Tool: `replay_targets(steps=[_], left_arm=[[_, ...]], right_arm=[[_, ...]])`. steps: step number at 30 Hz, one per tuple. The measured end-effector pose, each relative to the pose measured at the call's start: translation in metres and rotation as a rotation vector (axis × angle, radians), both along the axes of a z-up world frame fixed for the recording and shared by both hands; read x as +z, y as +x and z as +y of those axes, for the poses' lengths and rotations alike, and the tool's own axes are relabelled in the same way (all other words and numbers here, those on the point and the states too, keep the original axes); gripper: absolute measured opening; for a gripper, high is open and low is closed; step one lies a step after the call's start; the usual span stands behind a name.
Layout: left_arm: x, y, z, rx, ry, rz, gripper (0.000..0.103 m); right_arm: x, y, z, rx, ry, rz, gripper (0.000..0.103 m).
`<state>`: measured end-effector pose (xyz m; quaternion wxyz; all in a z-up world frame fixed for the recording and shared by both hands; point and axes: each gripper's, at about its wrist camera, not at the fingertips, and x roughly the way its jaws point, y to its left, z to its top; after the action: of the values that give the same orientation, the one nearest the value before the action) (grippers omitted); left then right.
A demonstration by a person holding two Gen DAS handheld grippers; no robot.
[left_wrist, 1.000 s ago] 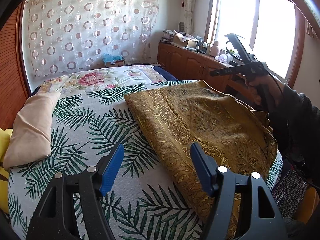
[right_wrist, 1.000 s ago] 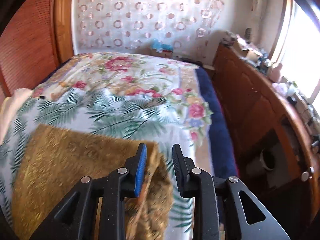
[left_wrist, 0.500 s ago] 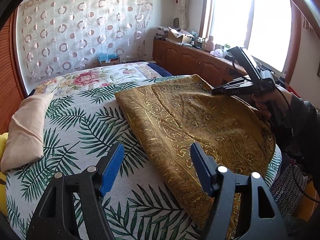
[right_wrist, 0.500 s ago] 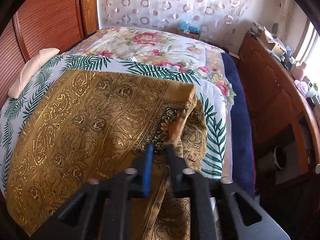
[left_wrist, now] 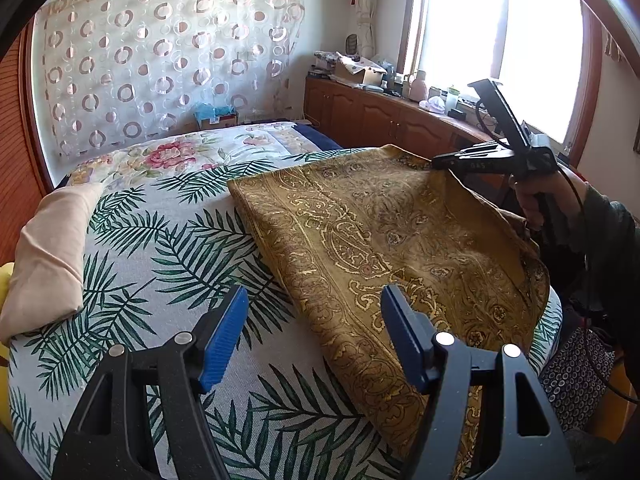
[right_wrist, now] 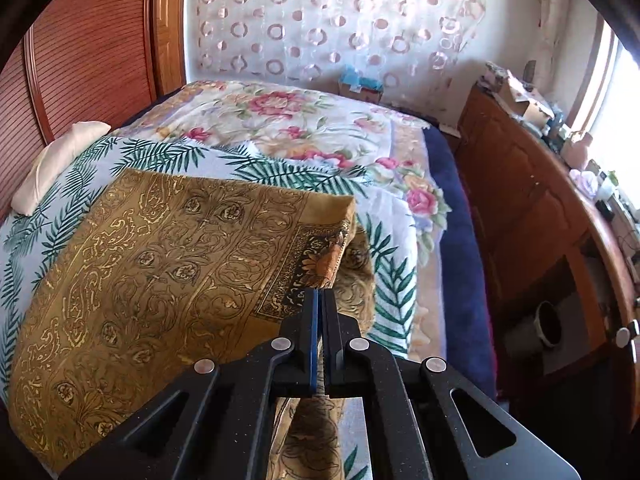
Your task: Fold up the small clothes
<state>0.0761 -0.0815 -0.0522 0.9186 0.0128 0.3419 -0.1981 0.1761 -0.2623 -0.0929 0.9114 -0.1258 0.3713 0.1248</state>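
Note:
A mustard-gold patterned cloth point(left_wrist: 384, 240) lies spread over the right part of the bed point(left_wrist: 168, 248), its right side hanging over the edge. My right gripper point(right_wrist: 319, 294) is shut on the cloth point(right_wrist: 160, 264) at its far right border, near the dark flowered corner. In the left wrist view that same gripper point(left_wrist: 438, 163) pinches the cloth's far corner and lifts it a little, with a hand behind it. My left gripper point(left_wrist: 312, 312) hovers open above the near edge of the cloth, nothing between its blue pads.
A palm-leaf sheet covers the bed, with a floral quilt point(left_wrist: 176, 152) behind it. A beige pillow point(left_wrist: 48, 248) lies at the left. A wooden cabinet point(left_wrist: 384, 116) with clutter runs under the window on the right. A wooden headboard point(right_wrist: 88, 52) stands at the left.
My right gripper came down onto the cloth's far right border and its jaws closed on it. The left gripper stayed open and hardly moved.

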Motion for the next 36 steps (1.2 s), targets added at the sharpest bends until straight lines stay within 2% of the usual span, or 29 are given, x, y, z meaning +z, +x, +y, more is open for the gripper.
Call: replay_targets(steps=[7, 8, 11, 17, 25, 29, 32, 34, 35, 36], left_arm=[[0.000, -0.001, 0.000, -0.003, -0.003, 0.000, 0.070], [0.000, -0.001, 0.000, -0.003, -0.003, -0.001, 0.070], [-0.001, -0.002, -0.001, -0.001, -0.007, 0.001, 0.070], [-0.002, -0.001, -0.004, -0.008, -0.006, 0.006, 0.070], [-0.007, -0.003, -0.008, -0.023, -0.001, 0.024, 0.070], [-0.014, -0.004, -0.012, -0.053, -0.007, 0.047, 0.070], [-0.019, -0.004, -0.015, -0.071, -0.009, 0.071, 0.079], [-0.023, -0.003, -0.017, -0.081, 0.000, 0.089, 0.080], [-0.024, -0.003, -0.018, -0.083, 0.006, 0.093, 0.080], [-0.025, -0.003, -0.019, -0.086, 0.009, 0.095, 0.080]], right_arm=[[0.006, -0.025, -0.003, 0.001, 0.027, -0.030, 0.001], [0.007, -0.029, -0.004, 0.007, 0.029, -0.035, 0.004], [0.008, -0.052, -0.002, 0.018, 0.021, -0.059, 0.027], [0.002, -0.101, -0.008, 0.031, 0.049, -0.078, 0.038], [-0.006, -0.153, -0.020, 0.020, 0.106, -0.063, 0.038], [-0.014, -0.169, -0.023, 0.010, 0.101, -0.034, 0.038], [-0.022, -0.172, -0.026, -0.011, 0.076, -0.015, 0.038], [-0.026, -0.170, -0.029, -0.020, 0.084, -0.003, 0.038], [-0.028, -0.169, -0.029, -0.020, 0.089, 0.001, 0.036], [-0.028, -0.168, -0.030, -0.015, 0.100, 0.002, 0.023]])
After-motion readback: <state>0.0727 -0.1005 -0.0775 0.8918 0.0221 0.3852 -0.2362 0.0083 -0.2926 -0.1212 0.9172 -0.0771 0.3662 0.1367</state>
